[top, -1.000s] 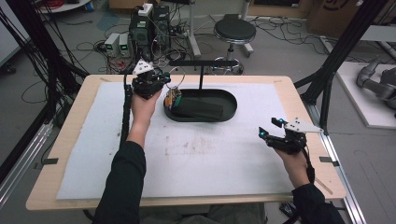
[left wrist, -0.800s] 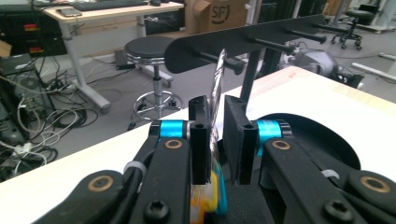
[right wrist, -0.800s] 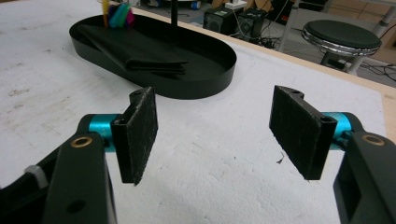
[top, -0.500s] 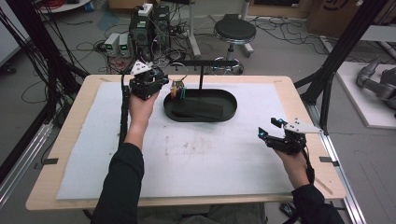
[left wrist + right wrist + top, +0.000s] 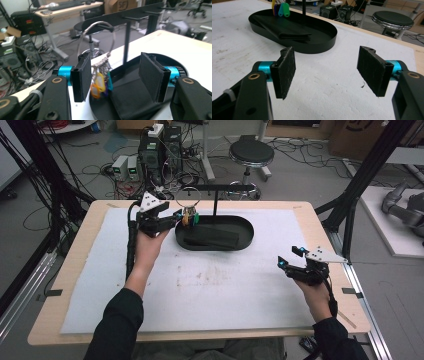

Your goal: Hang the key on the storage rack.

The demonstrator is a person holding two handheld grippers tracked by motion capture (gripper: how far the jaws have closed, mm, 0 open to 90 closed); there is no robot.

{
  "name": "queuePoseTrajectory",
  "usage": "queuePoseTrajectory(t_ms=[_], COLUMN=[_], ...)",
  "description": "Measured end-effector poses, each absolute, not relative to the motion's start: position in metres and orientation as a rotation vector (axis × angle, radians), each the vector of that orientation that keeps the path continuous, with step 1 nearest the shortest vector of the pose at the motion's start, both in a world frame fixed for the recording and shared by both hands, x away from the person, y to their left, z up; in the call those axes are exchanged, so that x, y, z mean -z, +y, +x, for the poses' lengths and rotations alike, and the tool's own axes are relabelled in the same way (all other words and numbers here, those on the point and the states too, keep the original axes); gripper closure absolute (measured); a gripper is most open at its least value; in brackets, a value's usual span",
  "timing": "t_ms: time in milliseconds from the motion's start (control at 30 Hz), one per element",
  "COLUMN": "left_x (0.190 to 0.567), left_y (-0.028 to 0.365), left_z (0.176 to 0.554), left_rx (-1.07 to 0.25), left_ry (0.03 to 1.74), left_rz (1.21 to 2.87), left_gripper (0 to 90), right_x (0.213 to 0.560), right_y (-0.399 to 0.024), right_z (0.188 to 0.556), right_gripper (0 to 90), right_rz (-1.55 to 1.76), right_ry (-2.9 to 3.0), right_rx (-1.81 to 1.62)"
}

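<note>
hanging upright from rack peg: key ring [image 5: 100, 47], tags down | left fingers [image 5: 86, 72] just opened, clear | right fingers [image 5: 285, 70] apart

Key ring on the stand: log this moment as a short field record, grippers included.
key ring: hangs from the stand's arm, coloured tags dangling below
stand: black post rising from the oval tray
tray contents: folded black cloth
left gripper: jaws just opened, beside the tags, nothing gripped
right gripper: open over the white mat
</note>
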State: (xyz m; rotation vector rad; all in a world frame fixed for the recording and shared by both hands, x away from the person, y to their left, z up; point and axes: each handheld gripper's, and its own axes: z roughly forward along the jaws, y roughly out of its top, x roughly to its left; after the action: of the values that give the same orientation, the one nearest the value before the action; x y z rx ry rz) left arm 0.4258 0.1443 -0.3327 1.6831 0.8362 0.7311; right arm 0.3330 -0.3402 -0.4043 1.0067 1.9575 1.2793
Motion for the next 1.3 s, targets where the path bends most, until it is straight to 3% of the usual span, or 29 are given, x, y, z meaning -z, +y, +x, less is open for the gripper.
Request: queuePoseTrajectory(t_ms=[433, 833, 1300], left_x=[0.343, 0.381, 0.406], left_y=[0.167, 0.201, 0.227], left_z=[0.368, 0.328, 0.315], left_rx=[-0.701, -0.688, -0.668], left_ry=[0.755, 0.787, 0.863], left_rz=[1.688, 1.717, 1.647], left_gripper=[32.7, 25.5, 25.3], right_x=[0.406, 0.409, 0.41], right_y=[-0.342, -0.348, -0.349], right_z=[0.338, 0.346, 0.348], right_gripper=[26.2, 22.2, 22.0], right_rz=[1.059, 1.112, 1.123], right_ry=[1.949, 1.945, 1.943], right_rx=[-1.281, -1.276, -1.268])
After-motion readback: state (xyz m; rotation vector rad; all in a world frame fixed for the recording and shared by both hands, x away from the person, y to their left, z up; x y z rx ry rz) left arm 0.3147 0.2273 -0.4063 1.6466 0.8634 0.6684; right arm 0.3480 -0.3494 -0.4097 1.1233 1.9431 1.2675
